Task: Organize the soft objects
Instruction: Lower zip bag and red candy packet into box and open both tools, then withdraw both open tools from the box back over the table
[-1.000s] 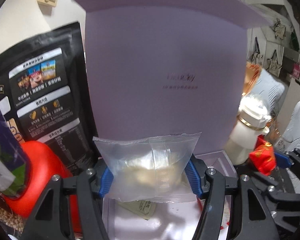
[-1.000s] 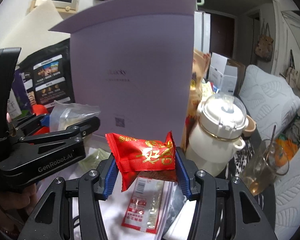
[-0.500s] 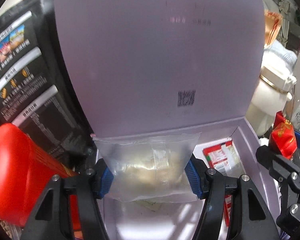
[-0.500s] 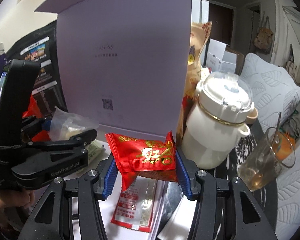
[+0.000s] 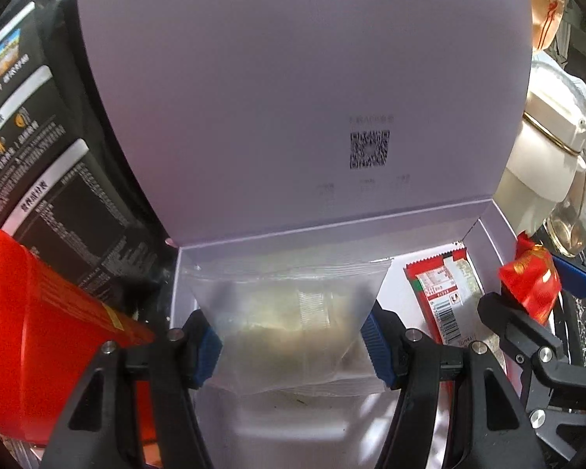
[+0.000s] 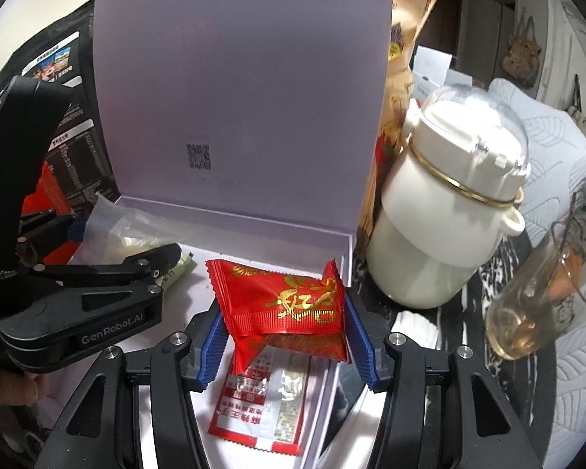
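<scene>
Both grippers tilt steeply down over the open lilac box (image 6: 254,230), whose lid stands upright at 12 o'clock. The left gripper (image 5: 291,342) is clamped on a clear pouch (image 5: 293,312) of pale filling, blue pads pressing its sides, the pouch hanging just above the box floor near the 9 o'clock wall. In the right wrist view that gripper enters from 9 o'clock, with part of a hand (image 6: 8,387) at its grip near 8 o'clock. The right gripper (image 6: 285,336) has a red packet (image 6: 281,301) between its pads; its jaws have just been opening, and whether the pads still press the packet I cannot tell. The packet sits over a flat red-and-white sachet (image 6: 261,402) lying in the box at 6 o'clock. A white jar (image 6: 445,211) stands outside at 3 o'clock, a red can (image 5: 39,336) at 9 o'clock in the left view.
</scene>
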`<action>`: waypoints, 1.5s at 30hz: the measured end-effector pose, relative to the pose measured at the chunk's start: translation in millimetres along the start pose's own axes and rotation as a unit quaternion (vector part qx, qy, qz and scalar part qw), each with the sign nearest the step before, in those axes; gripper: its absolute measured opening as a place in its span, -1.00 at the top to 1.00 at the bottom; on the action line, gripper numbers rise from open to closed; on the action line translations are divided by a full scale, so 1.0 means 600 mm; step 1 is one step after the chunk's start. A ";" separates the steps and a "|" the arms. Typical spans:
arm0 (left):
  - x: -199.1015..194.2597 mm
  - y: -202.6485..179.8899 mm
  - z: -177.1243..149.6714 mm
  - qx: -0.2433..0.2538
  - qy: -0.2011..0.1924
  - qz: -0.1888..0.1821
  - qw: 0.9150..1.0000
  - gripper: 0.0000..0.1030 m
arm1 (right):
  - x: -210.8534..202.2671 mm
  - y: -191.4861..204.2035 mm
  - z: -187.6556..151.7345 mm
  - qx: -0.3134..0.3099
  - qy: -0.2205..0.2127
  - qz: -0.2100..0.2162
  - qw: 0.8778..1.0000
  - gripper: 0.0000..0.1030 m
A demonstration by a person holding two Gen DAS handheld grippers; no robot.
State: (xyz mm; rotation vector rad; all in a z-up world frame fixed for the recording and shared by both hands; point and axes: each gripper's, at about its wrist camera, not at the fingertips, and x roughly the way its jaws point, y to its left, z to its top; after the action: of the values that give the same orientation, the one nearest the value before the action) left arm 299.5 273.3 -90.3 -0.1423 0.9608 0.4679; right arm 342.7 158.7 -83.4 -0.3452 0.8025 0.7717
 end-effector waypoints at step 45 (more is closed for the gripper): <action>-0.251 0.004 0.026 -0.007 -0.118 0.019 0.993 -0.86 | -0.254 0.002 0.037 0.009 -0.114 -0.040 0.993 -0.26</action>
State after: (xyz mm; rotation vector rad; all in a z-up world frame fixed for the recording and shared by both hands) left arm 237.6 232.4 41.5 -0.0795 0.7293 0.5144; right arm 285.3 97.7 45.6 -0.2652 0.5781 0.7139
